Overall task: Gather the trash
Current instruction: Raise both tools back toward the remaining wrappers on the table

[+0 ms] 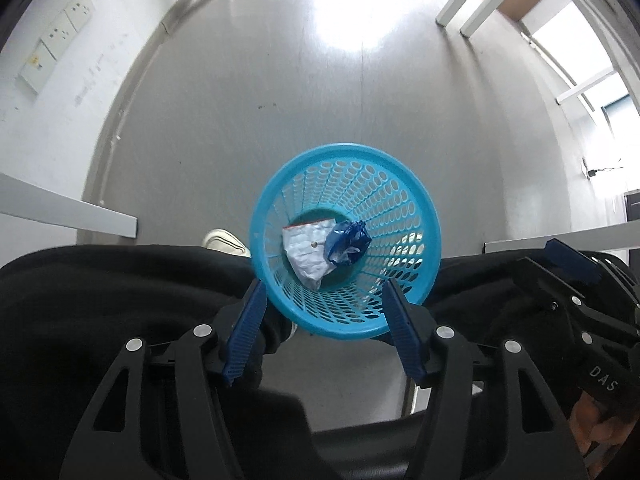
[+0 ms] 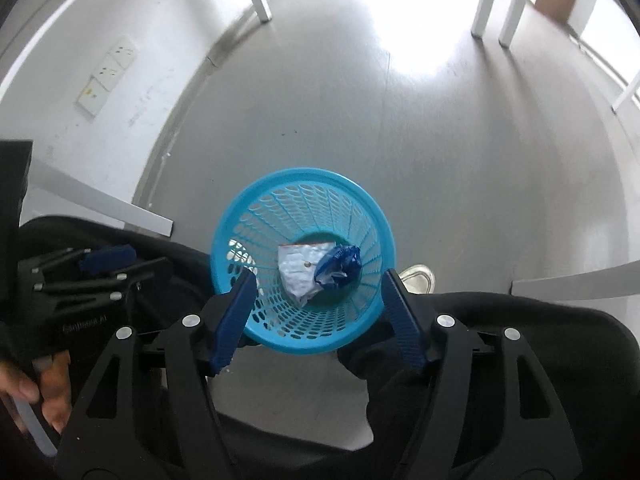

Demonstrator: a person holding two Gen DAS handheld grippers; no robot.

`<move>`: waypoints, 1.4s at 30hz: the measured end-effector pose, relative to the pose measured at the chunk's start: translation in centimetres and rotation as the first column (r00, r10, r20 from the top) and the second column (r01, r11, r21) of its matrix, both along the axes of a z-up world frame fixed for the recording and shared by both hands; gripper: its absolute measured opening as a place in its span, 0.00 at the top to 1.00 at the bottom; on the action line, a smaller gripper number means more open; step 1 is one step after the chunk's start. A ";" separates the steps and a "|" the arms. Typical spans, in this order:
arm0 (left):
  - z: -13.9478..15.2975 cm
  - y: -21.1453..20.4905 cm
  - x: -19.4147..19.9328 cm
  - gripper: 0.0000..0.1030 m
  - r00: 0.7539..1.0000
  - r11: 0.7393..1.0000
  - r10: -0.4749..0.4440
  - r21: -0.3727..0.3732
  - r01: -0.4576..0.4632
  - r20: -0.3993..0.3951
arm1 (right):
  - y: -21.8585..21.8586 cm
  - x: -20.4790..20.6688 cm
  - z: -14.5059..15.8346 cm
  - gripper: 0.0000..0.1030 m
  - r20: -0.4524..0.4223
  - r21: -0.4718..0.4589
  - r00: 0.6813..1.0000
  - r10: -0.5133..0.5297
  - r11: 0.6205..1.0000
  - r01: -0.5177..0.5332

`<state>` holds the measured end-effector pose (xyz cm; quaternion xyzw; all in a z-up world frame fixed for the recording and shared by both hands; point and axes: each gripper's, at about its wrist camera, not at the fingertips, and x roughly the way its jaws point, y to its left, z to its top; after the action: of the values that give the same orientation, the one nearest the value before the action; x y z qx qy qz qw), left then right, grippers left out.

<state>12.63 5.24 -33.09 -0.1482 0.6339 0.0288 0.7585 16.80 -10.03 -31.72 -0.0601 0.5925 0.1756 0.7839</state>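
**Both claws released above the basket, two pieces already in**

The blue basket (image 1: 346,240) stands on the grey floor (image 1: 280,100), seen almost straight down from both wrist cameras. At its bottom lie a crumpled silvery white wrapper (image 1: 306,250) and, touching it, a scrunched blue wrapper (image 1: 347,242).

The left claw (image 1: 324,334) hangs over the near rim with its jaws spread and nothing between the pads. The right claw (image 2: 318,320) is the same: spread, empty, above the basket's near rim. The person's dark trousers (image 1: 120,300) and a pale shoe (image 1: 224,242) sit beside the basket.

The drop-off looks finished, so the step in hand is pulling clear. No other litter shows on the visible floor; the next move would call for turning the cameras away to search for more.
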 end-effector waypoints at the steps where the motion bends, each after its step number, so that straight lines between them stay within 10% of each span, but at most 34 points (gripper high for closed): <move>1: 0.7 0.0 -0.5 0.41 1.000 1.000 -0.002 0.001 0.002 0.016 | -0.2 -0.4 0.5 0.39 0.008 0.005 1.000 0.002 1.000 -0.002; 15: 10.4 0.1 -8.2 0.24 0.952 1.000 -0.022 0.028 0.014 0.306 | -1.9 -5.3 7.0 0.25 0.106 0.049 0.994 0.009 0.999 -0.014; 25: 16.1 -2.2 -12.3 0.11 0.860 0.980 -0.148 0.189 0.061 0.489 | -3.5 -9.9 13.7 0.17 0.278 0.083 0.960 0.044 0.994 -0.069; 42: 27.1 -0.1 -14.7 0.06 0.703 0.989 -0.077 0.141 -0.033 0.707 | -6.6 -11.5 26.4 0.08 0.539 0.217 0.841 -0.056 0.973 -0.075</move>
<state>-2.03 5.16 -5.98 -0.0855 0.2907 0.0058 0.9530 5.25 -16.63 -5.31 -0.0193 0.3223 0.2226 0.9199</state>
